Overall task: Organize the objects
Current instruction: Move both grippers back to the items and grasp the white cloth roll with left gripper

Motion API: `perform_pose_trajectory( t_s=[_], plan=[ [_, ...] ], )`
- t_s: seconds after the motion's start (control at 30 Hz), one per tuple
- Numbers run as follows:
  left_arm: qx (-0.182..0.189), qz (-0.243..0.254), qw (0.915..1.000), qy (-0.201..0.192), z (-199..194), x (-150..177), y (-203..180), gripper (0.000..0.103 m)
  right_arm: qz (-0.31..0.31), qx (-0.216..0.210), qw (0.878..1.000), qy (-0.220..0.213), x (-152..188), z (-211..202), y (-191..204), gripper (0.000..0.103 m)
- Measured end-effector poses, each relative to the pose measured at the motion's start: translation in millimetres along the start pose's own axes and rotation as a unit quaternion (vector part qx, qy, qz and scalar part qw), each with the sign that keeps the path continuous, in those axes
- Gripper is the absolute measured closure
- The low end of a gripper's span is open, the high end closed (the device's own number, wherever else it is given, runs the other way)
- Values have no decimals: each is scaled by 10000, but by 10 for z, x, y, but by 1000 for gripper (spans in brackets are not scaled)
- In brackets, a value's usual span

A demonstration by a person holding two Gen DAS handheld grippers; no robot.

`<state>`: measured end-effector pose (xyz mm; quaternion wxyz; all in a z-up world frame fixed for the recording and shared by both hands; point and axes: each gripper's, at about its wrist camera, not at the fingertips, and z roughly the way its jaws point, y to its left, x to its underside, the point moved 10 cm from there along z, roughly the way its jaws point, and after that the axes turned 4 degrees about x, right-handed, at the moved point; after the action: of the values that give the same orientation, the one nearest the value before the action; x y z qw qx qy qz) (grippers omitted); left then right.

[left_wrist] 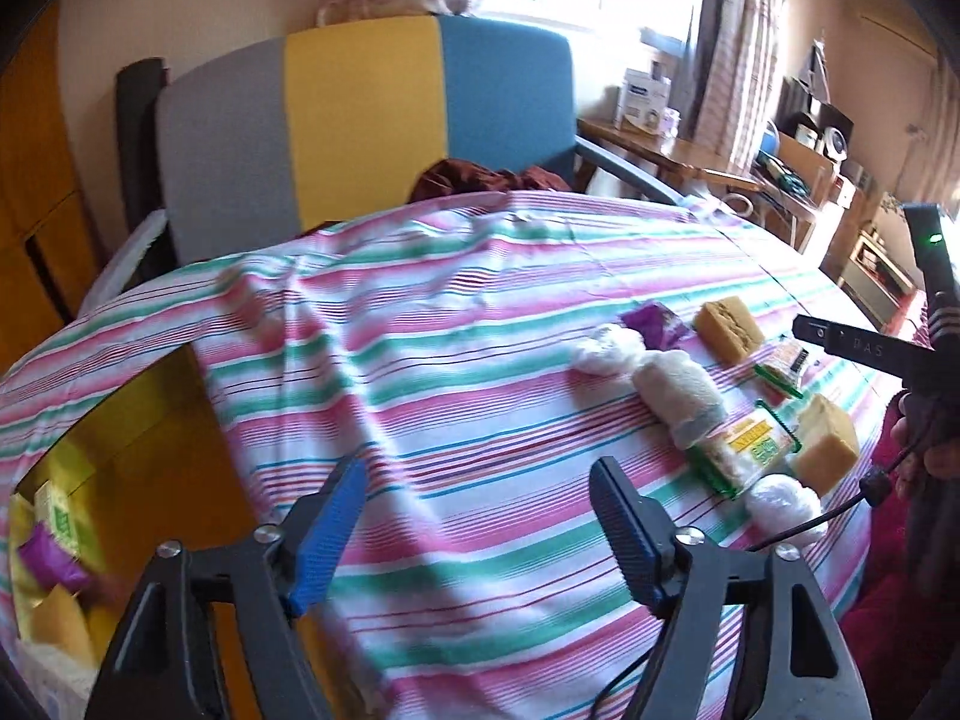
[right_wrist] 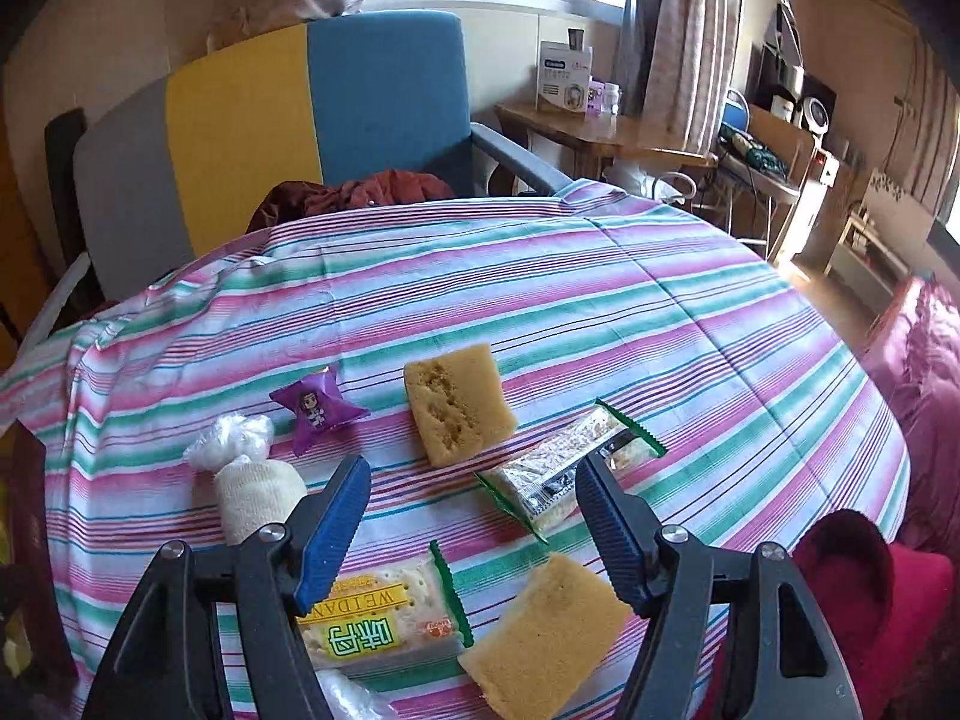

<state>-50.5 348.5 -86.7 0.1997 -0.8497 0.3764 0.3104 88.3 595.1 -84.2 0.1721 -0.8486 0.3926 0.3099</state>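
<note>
Yellow box (left_wrist: 150, 420) holding purple packet (left_wrist: 51, 558), both claws (left_wrist: 480, 534) (right_wrist: 474, 522) spread, empty

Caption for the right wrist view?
Open right gripper above snack packets and two yellow cake slices on a striped tablecloth.

A matt woven cotton cloth striped pink, green and white (right_wrist: 600, 276), creased at 10 o'clock, is seen covering the table. Two porous, rough yellow foam sponge blocks (right_wrist: 459, 411) (right_wrist: 543, 630) are shown at centre and 5 o'clock. Glossy, crinkled film is seen on the green-edged clear plastic cracker packet (right_wrist: 384, 612), on the second such packet (right_wrist: 570, 471) and on the purple foil-like sweet wrapper (right_wrist: 318, 411). A fuzzy cream knitted fabric roll (right_wrist: 255, 498) lies at 8 o'clock. The ridged blue plastic pads (right_wrist: 333, 531) are mounted on matt black plastic gripper arms (right_wrist: 180, 630) with bright metal screws (right_wrist: 271, 533).
</note>
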Motion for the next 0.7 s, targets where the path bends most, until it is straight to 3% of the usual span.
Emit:
perform_pose_trajectory(
  t_s=[0.1, 0.27, 0.33, 0.4, 0.43, 0.53, 0.7],
  plan=[
    [438, -37, 9987, 243, 242, -45, -289, 35, 249, -30, 9997, 82, 17, 17, -69, 31],
    [920, -117, 9930, 725, 721, -117, -722, 39, 1253, -60, 9921, 68, -19, 25, -482, 31],
    [1077, -152, 9910, 776, 834, -173, -852, 36, 1611, -122, 9868, 85, -12, 34, -619, 31],
    [1224, -252, 9887, 826, 948, -239, -977, 26, 1845, -174, 9826, 103, -1, 42, -703, 31],
    [1262, -318, 9876, 875, 1009, -265, -1021, 20, 1906, -211, 9814, 123, 4, 48, -719, 31],
    [1360, -481, 9845, 1001, 1194, -324, -1128, 20, 1949, -304, 9802, 193, 17, 71, -706, 31],
    [1191, -538, 9846, 1163, 1495, -302, -1182, 22, 1996, -357, 9790, 204, 17, 76, -714, 31]
  ],
)
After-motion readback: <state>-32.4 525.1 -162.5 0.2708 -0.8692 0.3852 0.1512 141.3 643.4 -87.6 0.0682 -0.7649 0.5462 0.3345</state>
